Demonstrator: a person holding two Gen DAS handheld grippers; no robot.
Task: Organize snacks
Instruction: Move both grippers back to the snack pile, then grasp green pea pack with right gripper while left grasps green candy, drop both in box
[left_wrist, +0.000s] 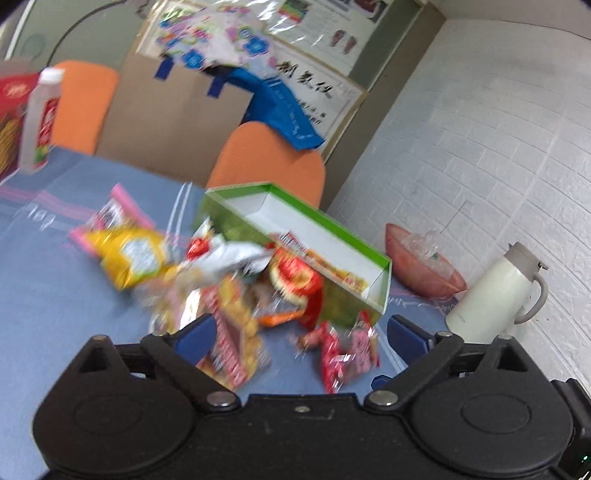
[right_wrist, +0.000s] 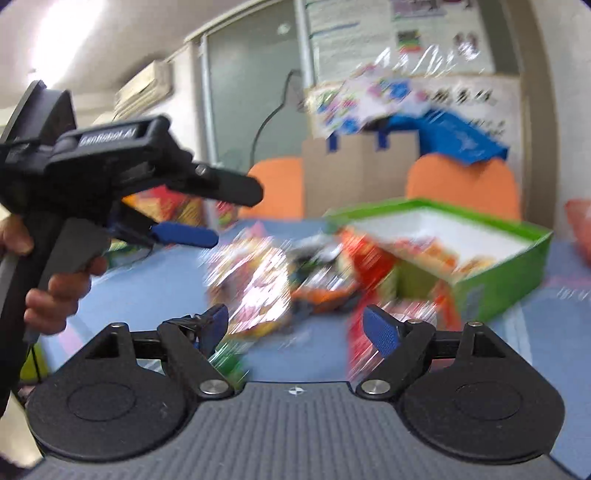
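Snack packets (left_wrist: 229, 280) lie in a loose heap on the blue tablecloth (left_wrist: 55, 314) ahead of both your tools, and the whole heap reads blurred, so few labels can be made out. Your left gripper (left_wrist: 301, 332) hangs over the near edge of the heap with its blue pads (left_wrist: 197, 334) spread fully apart and nothing clasped between them; red-and-pink wrapped sweets (left_wrist: 343, 354) and a red-bordered packet (left_wrist: 232, 350) lie on the cloth below the gap. Your right gripper (right_wrist: 295, 326) is likewise released, jaws wide, gripping nothing, with smeared packets on the cloth beyond it. A green cardboard box (left_wrist: 306, 236), white inside, sits tilted at the far right side of the heap, propped on packets, with a few flat packets lying in it. A yellow bag (left_wrist: 129, 258) rests at the left of the heap, overlapping a pink packet (left_wrist: 114, 210). In the right wrist view your left hand (right_wrist: 55, 288) is wrapped round the left tool's handle. Away from the heap stand a white bottle (left_wrist: 40, 122) at far left, a cream thermos jug (left_wrist: 491, 291) at right, and a pink bowl (left_wrist: 424, 269) beside the jug. Two orange chair backs (left_wrist: 269, 166) show behind the table.
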